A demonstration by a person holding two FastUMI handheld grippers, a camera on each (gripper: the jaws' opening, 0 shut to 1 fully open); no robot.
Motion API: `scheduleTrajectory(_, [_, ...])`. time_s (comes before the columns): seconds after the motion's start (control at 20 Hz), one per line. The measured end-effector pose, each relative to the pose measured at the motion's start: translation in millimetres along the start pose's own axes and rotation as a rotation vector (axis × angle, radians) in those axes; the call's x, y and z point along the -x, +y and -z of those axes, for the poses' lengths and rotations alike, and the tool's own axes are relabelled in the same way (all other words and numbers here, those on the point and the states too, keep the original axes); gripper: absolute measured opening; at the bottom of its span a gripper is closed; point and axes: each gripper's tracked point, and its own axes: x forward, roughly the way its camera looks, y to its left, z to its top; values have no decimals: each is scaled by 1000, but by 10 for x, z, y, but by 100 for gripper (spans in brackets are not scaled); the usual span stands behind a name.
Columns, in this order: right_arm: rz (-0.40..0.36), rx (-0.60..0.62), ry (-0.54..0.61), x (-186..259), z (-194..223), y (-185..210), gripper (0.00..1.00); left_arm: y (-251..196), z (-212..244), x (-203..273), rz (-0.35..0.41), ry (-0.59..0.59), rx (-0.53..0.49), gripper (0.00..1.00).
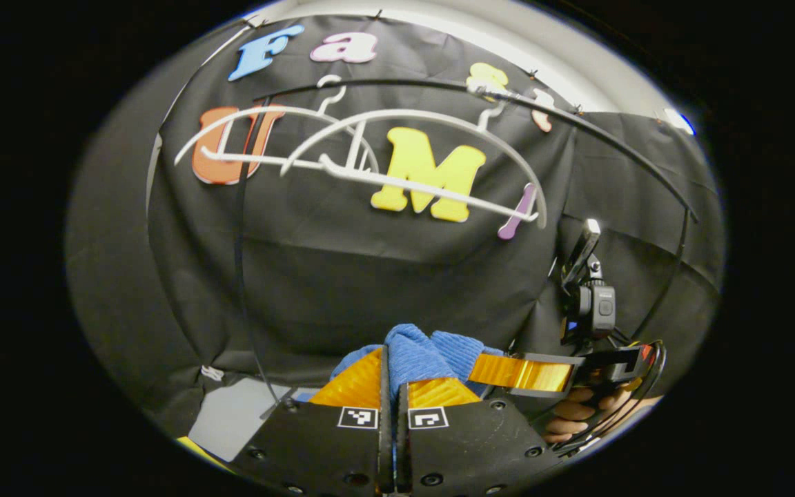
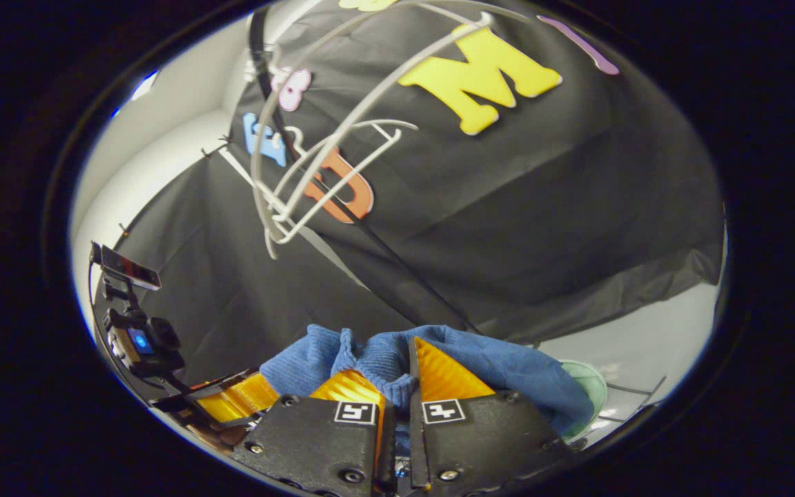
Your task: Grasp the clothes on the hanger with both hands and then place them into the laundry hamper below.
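**Both grippers clamped on a blue garment below two bare hangers**

In the left gripper view, the left gripper [image 1: 392,386] has its two fingers drawn almost together, with a fold of blue garment [image 1: 419,353] pinched between them and bulging up past the tips. Just to its right in that view, the right gripper [image 1: 532,373] reaches in sideways and meets the same cloth, with a person's hand [image 1: 580,414] wrapped around its handle and a small camera [image 1: 594,304] mounted above it.

In the right gripper view, the right gripper [image 2: 397,386] is likewise nearly closed, fingers pressing a ridge of the blue garment [image 2: 480,366] between them. The cloth is bunched, running roughly side to side across the view, from the left gripper [image 2: 235,400] at the lower left to a loose end drooping at the lower right. That end lies over the pale green rim of a round container [image 2: 592,383]; whether any cloth is inside it cannot be told.

Above the grippers, two white hangers [image 1: 397,162] hang bare from a dark curved rail [image 1: 577,121], well clear of the garment. A thin dark upright pole [image 1: 239,262] stands to the left. Black wall cloth [image 1: 342,276] fills the background.
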Motion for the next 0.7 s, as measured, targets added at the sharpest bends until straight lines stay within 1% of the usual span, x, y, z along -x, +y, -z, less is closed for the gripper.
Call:
scheduleTrajectory(0.15, [78,-41,37,-199,208,-380,10,132,359,-220,-27,69,60,2])
scheduleTrajectory(0.2, [100,-54,59,-297,255,-501,12,180,475,-295,-37,93,75,2])
scheduleTrajectory(0.3, [164,-74,98,-382,410,-772,12,283,693,-433,-58,147,84,2])
scheduleTrajectory(0.45, [300,-67,158,-416,586,-1182,12,404,1038,-574,-103,249,70,2])
scheduleTrajectory(0.5, [327,-62,181,-421,631,-1276,13,420,1122,-609,-116,276,59,2])
scheduleTrajectory(0.6, [375,-42,223,-403,709,-1341,15,462,1246,-644,-144,332,28,2])
scheduleTrajectory(0.65, [395,-30,240,-345,704,-1364,17,488,1283,-638,-165,354,12,8])
scheduleTrajectory(0.7, [403,-22,255,-309,698,-1375,21,519,1318,-651,-188,372,1,2])
